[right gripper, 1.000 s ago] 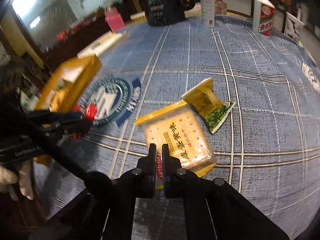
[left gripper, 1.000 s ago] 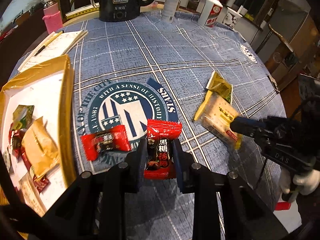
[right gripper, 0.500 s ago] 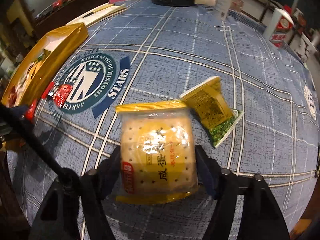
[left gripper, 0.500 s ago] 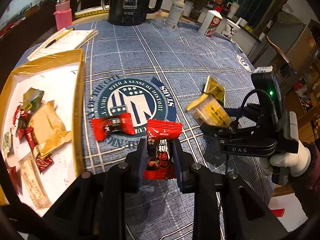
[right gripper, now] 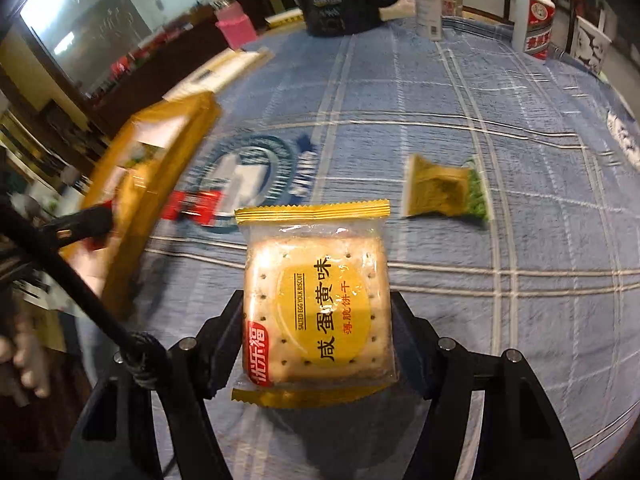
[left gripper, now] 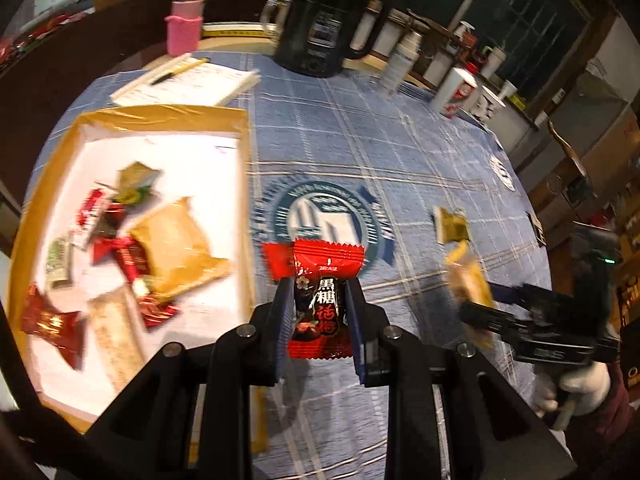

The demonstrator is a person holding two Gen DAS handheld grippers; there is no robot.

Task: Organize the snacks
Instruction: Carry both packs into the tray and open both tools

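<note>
In the left wrist view, the left gripper (left gripper: pixel 320 312) fills the bottom centre of the frame, its jaws drawn nearly together and clamped on a red plum candy packet (left gripper: pixel 322 300) that stands upright between them, lifted off the blue plaid tablecloth (left gripper: pixel 340 140). Just behind it, at mid-frame, a second red candy (left gripper: pixel 276 258) lies on the cloth at the edge of a round printed emblem (left gripper: pixel 324 216). To the left sits a gold-rimmed tray (left gripper: pixel 160 114) with a white floor, holding a loose heap of snacks (red wrappers, a tan packet, a small green one, all blurred). At the right edge a white-gloved hand (left gripper: pixel 576 390) carries the right gripper.

In the right wrist view, the right gripper (right gripper: pixel 316 320) at the bottom centre has its jaws spread wide, pressing on either side of a salted egg yolk biscuit packet (right gripper: pixel 316 300), which is held clear of the cloth. Beyond it, right of centre, a yellow-green snack packet (right gripper: pixel 444 190) lies flat on the table, well apart from the tray.

Farther back, at the top of the left wrist view, stand a black kettle (left gripper: pixel 324 20), a pink bottle (left gripper: pixel 184 24), a notepad (left gripper: pixel 188 86) with a pen on it, a white bottle (left gripper: pixel 400 64) and a red-and-white cup (left gripper: pixel 456 94).
</note>
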